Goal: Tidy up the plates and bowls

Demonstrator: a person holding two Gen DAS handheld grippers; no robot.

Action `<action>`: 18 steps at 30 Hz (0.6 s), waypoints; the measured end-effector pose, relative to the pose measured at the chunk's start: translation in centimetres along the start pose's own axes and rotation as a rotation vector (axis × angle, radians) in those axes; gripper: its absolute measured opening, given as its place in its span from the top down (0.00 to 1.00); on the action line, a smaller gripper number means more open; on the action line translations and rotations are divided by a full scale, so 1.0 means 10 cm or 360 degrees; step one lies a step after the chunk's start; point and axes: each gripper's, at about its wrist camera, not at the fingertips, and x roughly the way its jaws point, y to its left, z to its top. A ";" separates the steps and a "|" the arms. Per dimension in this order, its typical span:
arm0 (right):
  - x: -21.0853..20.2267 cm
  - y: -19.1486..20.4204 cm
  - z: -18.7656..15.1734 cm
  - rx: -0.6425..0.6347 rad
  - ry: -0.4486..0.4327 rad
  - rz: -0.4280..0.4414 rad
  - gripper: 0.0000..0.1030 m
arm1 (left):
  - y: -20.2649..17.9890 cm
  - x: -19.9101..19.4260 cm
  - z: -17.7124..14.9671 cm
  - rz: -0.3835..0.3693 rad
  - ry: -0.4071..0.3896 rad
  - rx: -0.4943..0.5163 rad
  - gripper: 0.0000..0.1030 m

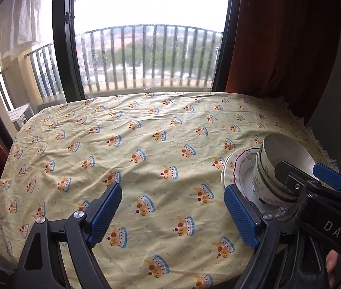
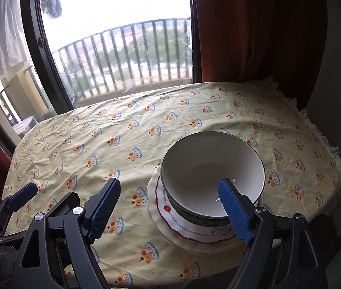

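The bowls (image 2: 212,178) are sitting nested on the stacked plates (image 2: 182,226) at the near right of the cloth-covered surface (image 2: 146,125), gathered into one pile so the dishes take up little room. The left gripper (image 1: 173,214) and right gripper (image 2: 170,209) are both hanging open and empty above the surface, gripping nothing.

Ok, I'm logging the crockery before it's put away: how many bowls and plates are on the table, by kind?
Bowls: at least 2, nested; the lower rims sit too close to separate.
Plates: 2, it seems, stacked under the bowls.
Total: at least 4.
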 end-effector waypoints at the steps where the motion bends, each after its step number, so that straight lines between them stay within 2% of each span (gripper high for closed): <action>1: -0.02 0.05 -0.06 -0.0005 -0.0027 0.0004 0.17 | 0.05 -0.02 -0.05 0.0025 -0.0015 0.0003 0.13; 5: -0.02 0.20 -0.28 -0.0043 -0.0090 0.0010 0.16 | 0.22 -0.10 -0.26 0.0135 -0.0100 0.0040 0.06; 13: 0.07 0.39 -0.59 -0.0123 -0.0085 -0.0016 0.16 | 0.62 -0.17 -0.55 0.0214 -0.0125 -0.0110 0.06; 18: 0.06 0.45 -0.71 -0.0128 -0.0070 0.0048 0.16 | 0.69 -0.25 -0.60 0.0246 -0.0152 -0.0151 0.05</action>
